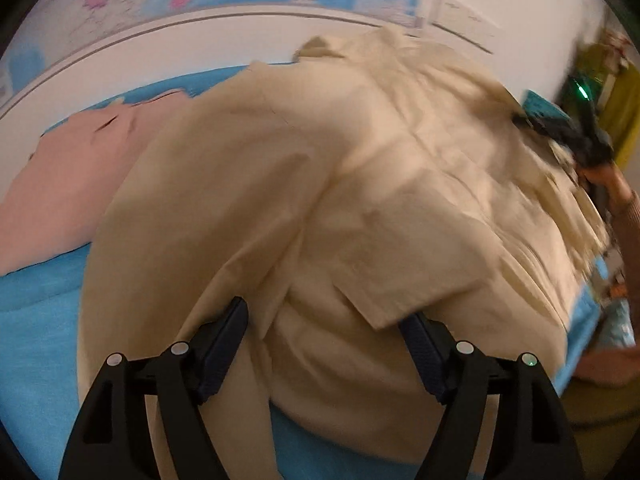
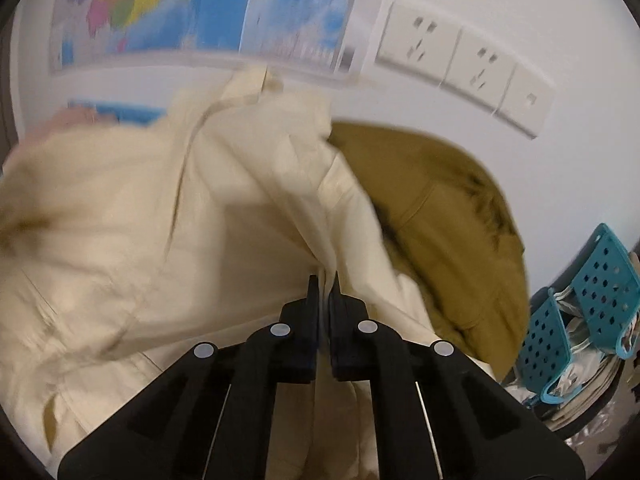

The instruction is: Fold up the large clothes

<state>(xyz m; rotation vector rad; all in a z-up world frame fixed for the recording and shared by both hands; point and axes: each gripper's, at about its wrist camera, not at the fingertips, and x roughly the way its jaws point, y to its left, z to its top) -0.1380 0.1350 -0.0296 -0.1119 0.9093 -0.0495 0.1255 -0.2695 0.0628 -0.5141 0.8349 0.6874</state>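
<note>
Pinching a fold of the cream garment [image 2: 160, 208], the right gripper [image 2: 323, 280] pulled; the left gripper [image 1: 324, 320] seemingly stood spread over it.

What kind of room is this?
Probably a bedroom or home laundry corner: a cream garment lies on a blue sheet, a colourful map hangs on the wall, and wall sockets sit beside it.

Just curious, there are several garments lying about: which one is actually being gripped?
The cream garment. The right gripper has its fingers shut on a fold of it. The pink garment and the olive-brown garment lie untouched beside it.
</note>
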